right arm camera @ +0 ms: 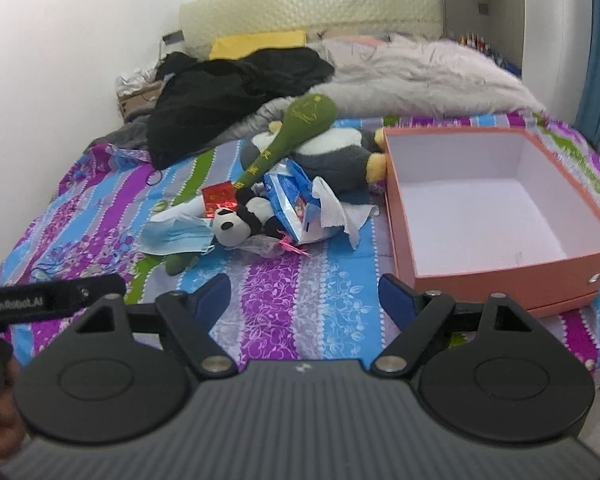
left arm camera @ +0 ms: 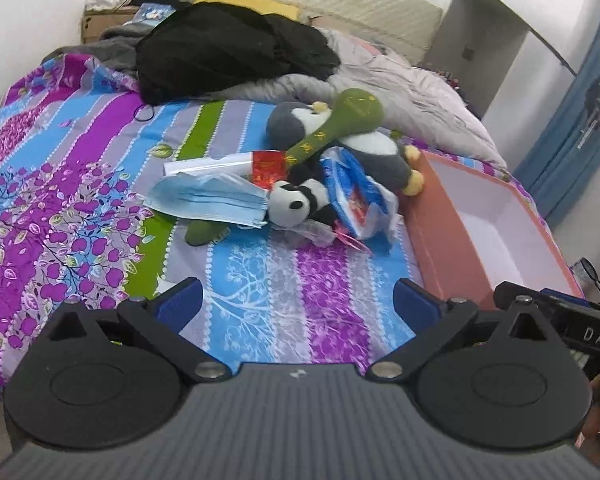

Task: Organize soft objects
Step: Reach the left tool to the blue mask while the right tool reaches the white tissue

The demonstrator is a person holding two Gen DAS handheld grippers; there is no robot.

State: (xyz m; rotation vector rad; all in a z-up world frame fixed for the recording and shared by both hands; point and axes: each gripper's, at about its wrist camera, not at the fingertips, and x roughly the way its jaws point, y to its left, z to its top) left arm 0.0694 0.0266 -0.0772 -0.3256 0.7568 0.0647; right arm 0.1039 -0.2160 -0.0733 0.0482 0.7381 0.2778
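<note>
A pile of soft things lies mid-bed: a small panda plush, a grey-and-white penguin plush, a green plush mallet, blue face masks and a blue tissue pack. An open orange box with a white inside stands to the right of the pile. My left gripper is open and empty, above the bedsheet in front of the pile. My right gripper is open and empty, near the box's front left corner.
A black garment and a grey duvet lie at the head of the bed. A red packet lies in the pile. A cardboard box stands at the back left.
</note>
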